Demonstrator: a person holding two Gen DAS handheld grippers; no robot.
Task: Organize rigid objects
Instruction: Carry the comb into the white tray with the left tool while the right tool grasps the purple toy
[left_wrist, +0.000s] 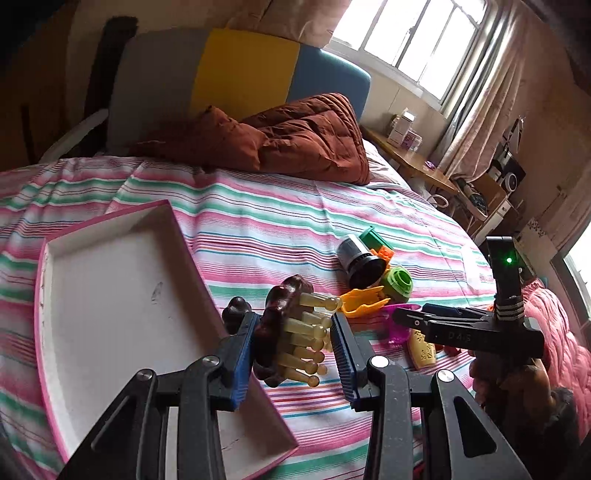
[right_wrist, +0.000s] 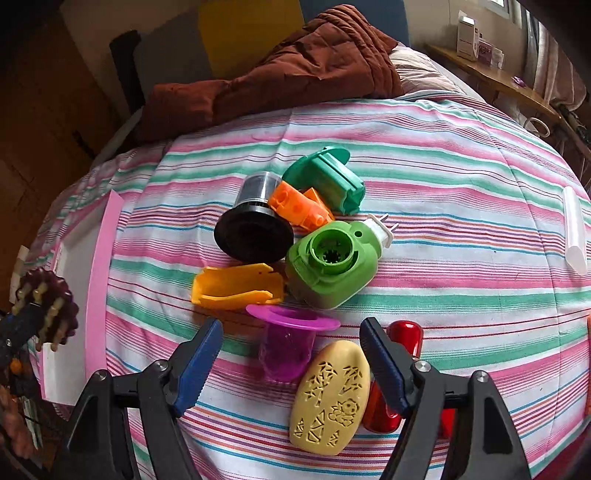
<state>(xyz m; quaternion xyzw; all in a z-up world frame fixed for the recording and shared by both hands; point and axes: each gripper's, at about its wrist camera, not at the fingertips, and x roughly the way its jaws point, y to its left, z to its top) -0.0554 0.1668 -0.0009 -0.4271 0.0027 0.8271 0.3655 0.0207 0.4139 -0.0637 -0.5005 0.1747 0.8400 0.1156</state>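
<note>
My left gripper (left_wrist: 295, 332) is shut on a dark brown massage brush with cream pegs (left_wrist: 291, 328), held over the right edge of a white tray with a pink rim (left_wrist: 110, 288). My right gripper (right_wrist: 291, 347) is open above a purple cup (right_wrist: 288, 339) and a cream oval stencil piece (right_wrist: 332, 398). It also shows in the left wrist view (left_wrist: 406, 317). Beyond lie a yellow clip (right_wrist: 236, 284), a green round-holed plug device (right_wrist: 332, 262), a black and silver cylinder (right_wrist: 255, 225), an orange block (right_wrist: 299, 206), a teal piece (right_wrist: 328, 177) and a red object (right_wrist: 402, 369).
All lie on a striped bedspread (right_wrist: 443, 184). A brown quilt (right_wrist: 295, 62) is piled at the headboard. A clear tube (right_wrist: 574, 229) lies at the right. A wooden side table (left_wrist: 417, 162) with boxes stands beyond the bed under the window.
</note>
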